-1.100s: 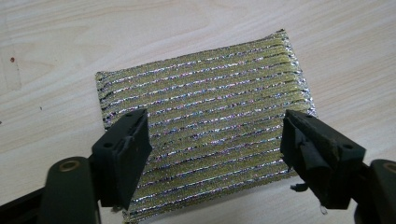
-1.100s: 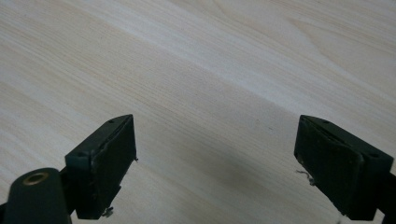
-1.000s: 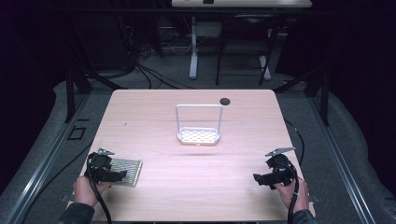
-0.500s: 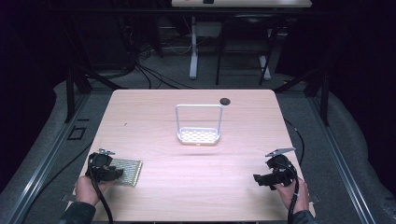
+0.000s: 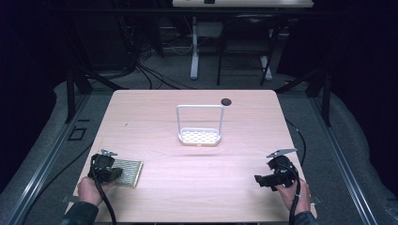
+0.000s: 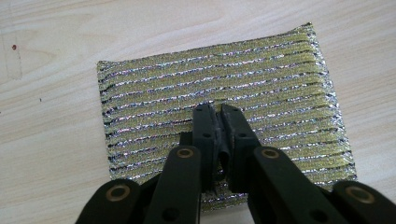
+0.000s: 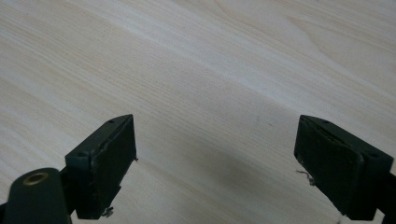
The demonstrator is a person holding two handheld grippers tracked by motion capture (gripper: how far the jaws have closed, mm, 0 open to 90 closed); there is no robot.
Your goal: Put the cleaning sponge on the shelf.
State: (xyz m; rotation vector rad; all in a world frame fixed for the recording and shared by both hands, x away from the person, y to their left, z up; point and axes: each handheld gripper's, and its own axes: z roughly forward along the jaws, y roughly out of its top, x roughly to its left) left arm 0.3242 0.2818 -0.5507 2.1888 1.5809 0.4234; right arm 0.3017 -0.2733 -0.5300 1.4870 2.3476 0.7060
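A gold and silver striped scouring pad [image 5: 128,171] [image 6: 266,70] lies flat near the table's front left corner. My left gripper [image 5: 114,172] [image 6: 215,108] points down onto its middle. Its jaws have just been closing and now stand together, and the pad's weave puckers at the tips. My right gripper [image 5: 261,180] [image 7: 217,140] hovers low over bare wood near the front right corner. Its jaws are wide apart with nothing between them.
A white wire rack [image 5: 183,137] with a tall hoop handle stands in the middle of the wooden table [image 5: 155,117]. A small black round object [image 5: 226,101] sits behind it near the far edge. Dark floor, cables and stands surround the table.
The left gripper's jaws have drawn together over the pad. Both hands have kept their places, and the pad has not shifted.
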